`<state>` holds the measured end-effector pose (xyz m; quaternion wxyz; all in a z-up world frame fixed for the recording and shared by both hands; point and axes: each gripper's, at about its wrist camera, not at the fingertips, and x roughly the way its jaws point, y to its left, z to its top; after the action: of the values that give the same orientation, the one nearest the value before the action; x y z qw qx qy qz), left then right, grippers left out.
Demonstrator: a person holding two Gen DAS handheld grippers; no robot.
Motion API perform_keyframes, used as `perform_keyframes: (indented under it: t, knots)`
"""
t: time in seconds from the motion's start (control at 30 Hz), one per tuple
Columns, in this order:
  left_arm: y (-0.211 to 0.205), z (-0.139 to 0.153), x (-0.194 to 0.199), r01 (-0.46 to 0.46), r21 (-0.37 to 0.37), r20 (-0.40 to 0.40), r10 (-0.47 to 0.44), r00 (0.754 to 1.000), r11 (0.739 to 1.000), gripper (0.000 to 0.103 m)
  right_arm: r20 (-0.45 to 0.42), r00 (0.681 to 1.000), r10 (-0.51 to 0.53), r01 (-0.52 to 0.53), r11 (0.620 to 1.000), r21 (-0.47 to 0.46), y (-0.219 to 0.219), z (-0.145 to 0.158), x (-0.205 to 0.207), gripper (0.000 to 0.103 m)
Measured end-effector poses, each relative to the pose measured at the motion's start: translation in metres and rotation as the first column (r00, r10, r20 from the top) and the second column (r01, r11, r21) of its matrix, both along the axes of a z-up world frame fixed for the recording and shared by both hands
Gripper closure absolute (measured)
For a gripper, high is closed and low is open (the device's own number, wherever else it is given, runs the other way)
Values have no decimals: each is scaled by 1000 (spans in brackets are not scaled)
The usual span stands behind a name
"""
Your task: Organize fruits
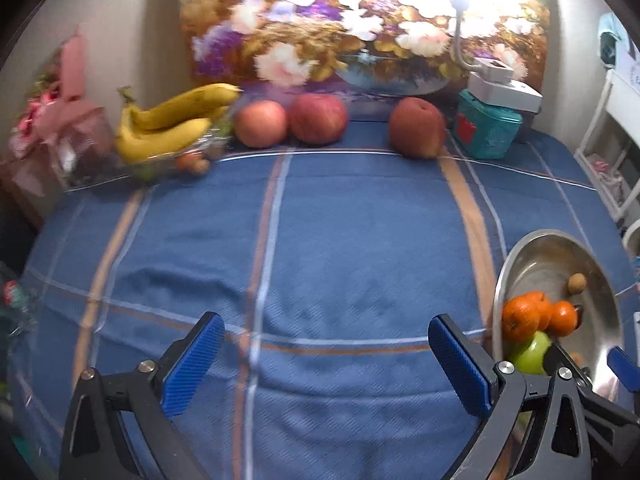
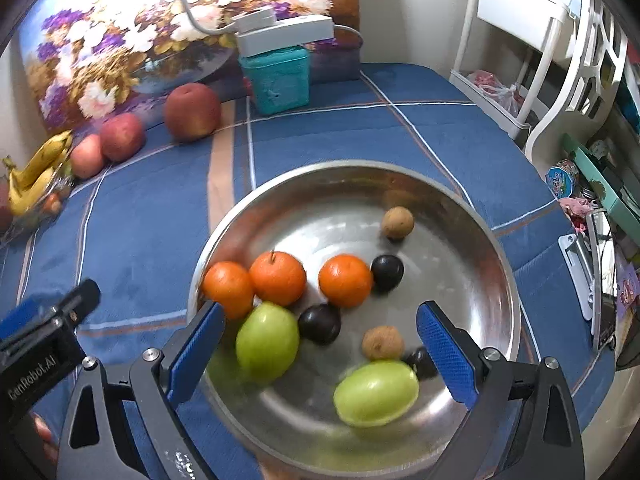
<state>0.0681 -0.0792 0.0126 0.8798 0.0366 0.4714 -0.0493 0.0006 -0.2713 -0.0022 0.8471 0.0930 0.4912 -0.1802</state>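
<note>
A steel bowl [image 2: 460,208] on the blue checked cloth holds three oranges [image 2: 345,285], two green fruits [image 2: 267,341], dark plums [image 2: 319,323] and small brown fruits [image 2: 397,222]. My right gripper [image 2: 320,350] is open and empty, hovering over the bowl's near side. My left gripper [image 1: 326,364] is open and empty above bare cloth, left of the bowl [image 1: 532,256]. Three red apples [image 1: 318,118] and a banana bunch [image 1: 176,120] lie at the table's far side, also in the right wrist view [image 2: 193,111].
A teal box [image 2: 278,80] with a white lamp base on it stands at the back by a flower painting [image 1: 340,20]. A clear tray [image 1: 160,164] holds the bananas. A pink gift bundle [image 1: 60,120] sits far left. White shelving [image 2: 540,40] stands right of the table.
</note>
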Motion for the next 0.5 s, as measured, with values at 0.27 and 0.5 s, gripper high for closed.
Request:
perform_keyframes:
  t: [0.27,0.5]
  knots:
    - [16,0,-22,-37,55,-70,41,997,998,0,-6,1000,22,-22,1000,-3,18,7,-30,6]
    - [35,-3,-44,-59,73,-170,71,983,996,0,-25,999,48,-49,999,-12,30,10,-49,6]
